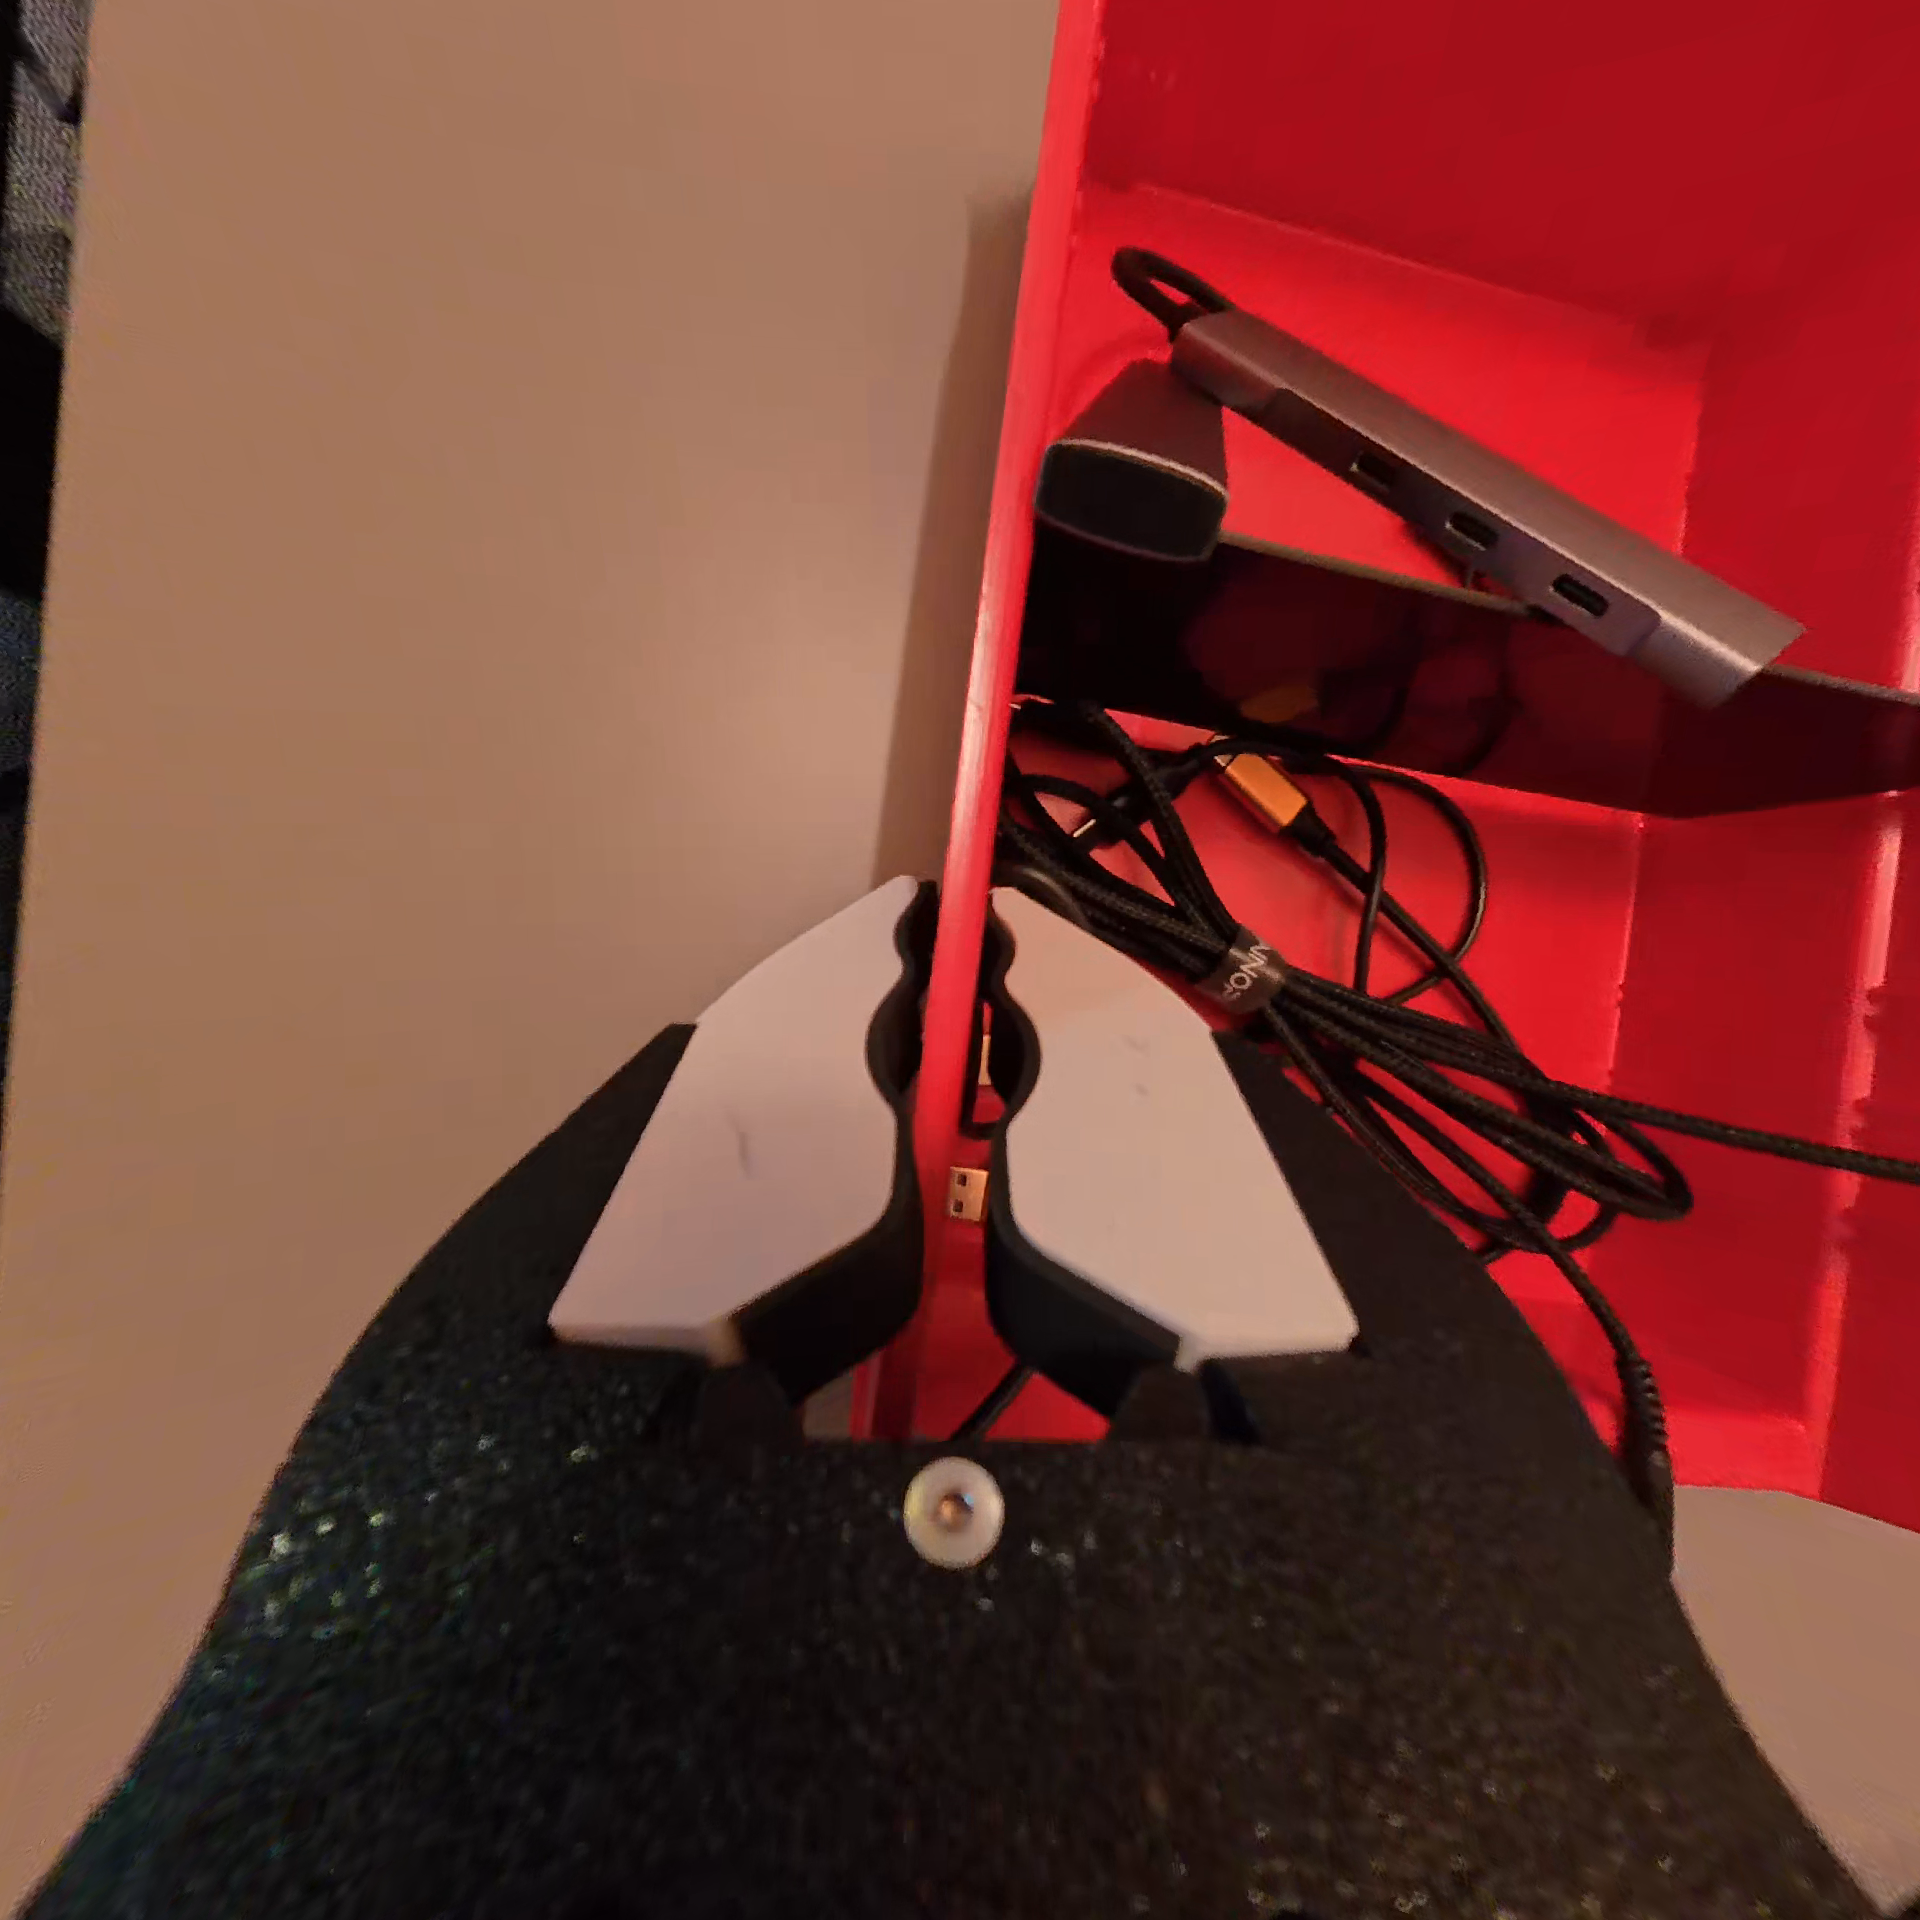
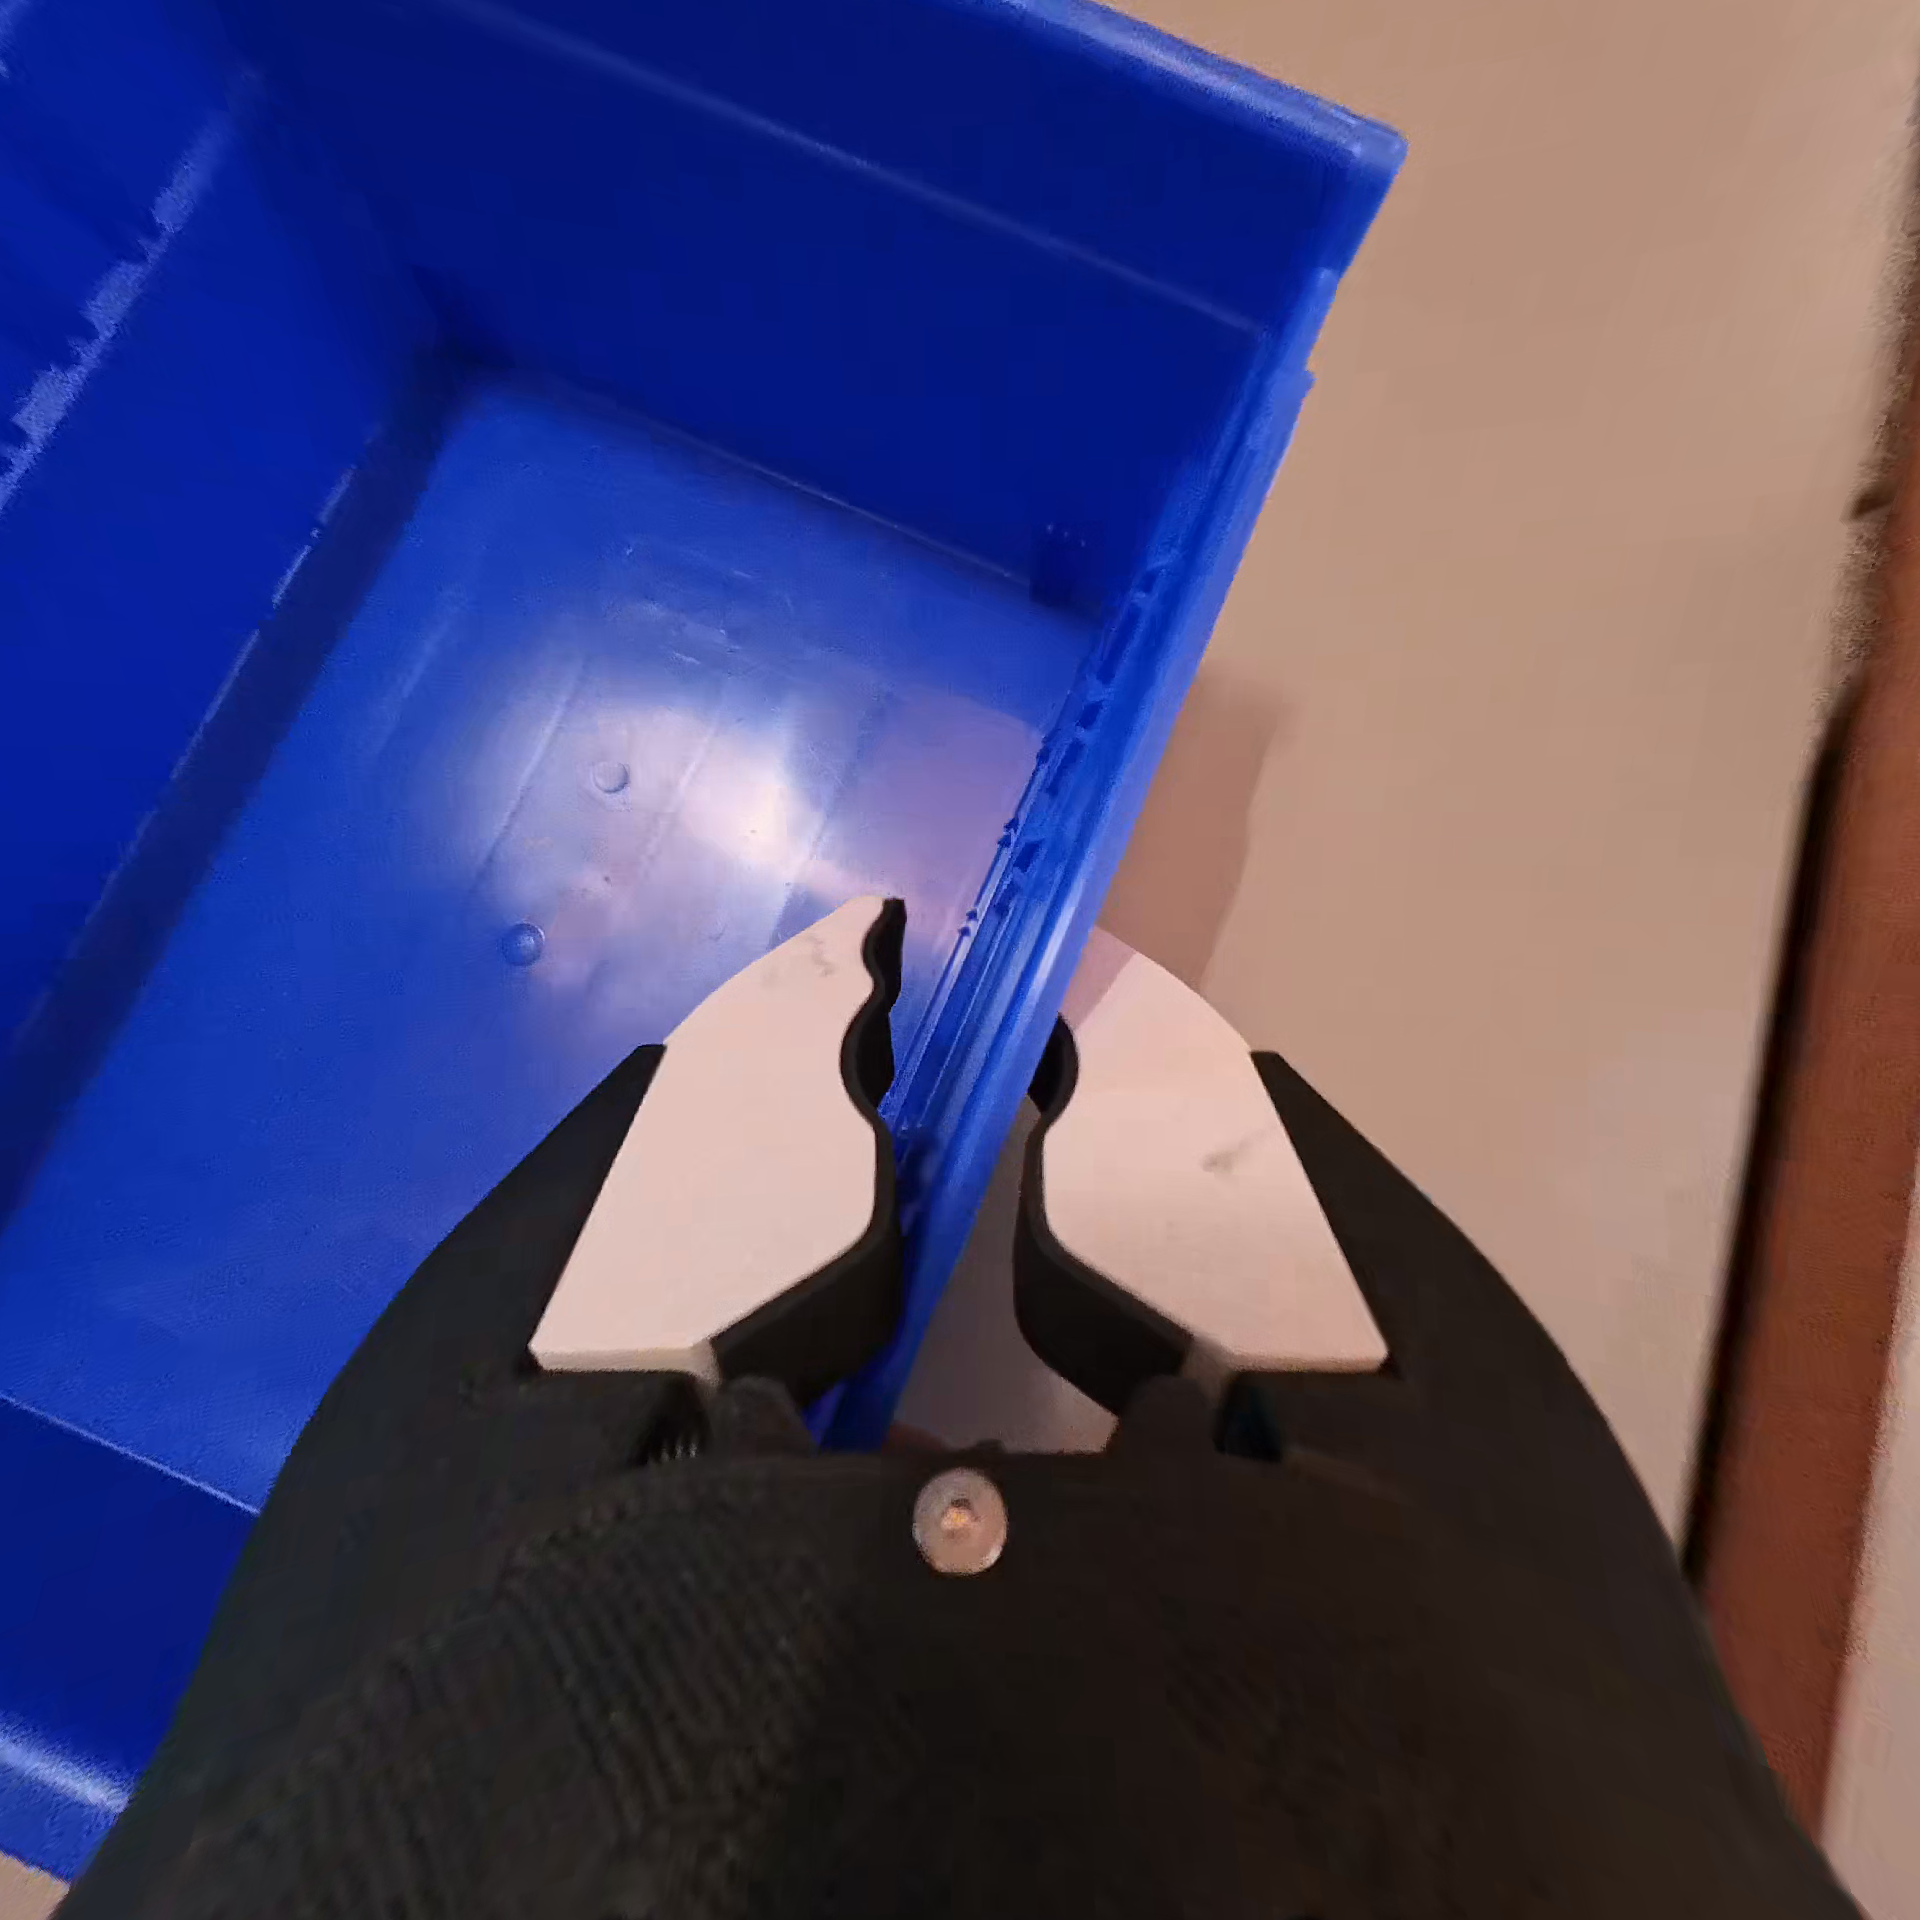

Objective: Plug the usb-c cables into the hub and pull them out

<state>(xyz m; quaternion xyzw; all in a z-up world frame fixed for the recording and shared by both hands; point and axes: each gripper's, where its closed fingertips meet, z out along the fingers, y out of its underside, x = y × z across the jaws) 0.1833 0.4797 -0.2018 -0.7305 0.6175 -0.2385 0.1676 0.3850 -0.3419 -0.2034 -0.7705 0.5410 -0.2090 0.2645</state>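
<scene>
A red bin [image 1: 1351,125] holds a grey usb hub [image 1: 1486,509] that lies tilted on a black case [image 1: 1132,499]. Below it lies a tangle of black braided cables [image 1: 1351,997] with an orange-gold connector [image 1: 1273,795], and a gold plug [image 1: 966,1190] lies by the wall. My left gripper [image 1: 956,914] is shut on the red bin's left wall [image 1: 997,623], one finger on each side. My right gripper [image 2: 997,956] is shut on the right wall [image 2: 1143,727] of a blue bin, its left finger inside and its right finger outside.
Both bins stand on a beige table [image 1: 520,623]. The blue bin's floor [image 2: 623,831] shows a bright reflection. A brown wooden edge [image 2: 1860,935] runs along the far right of the right wrist view. The left gripper's tips are roughly 85 cm from the right gripper's.
</scene>
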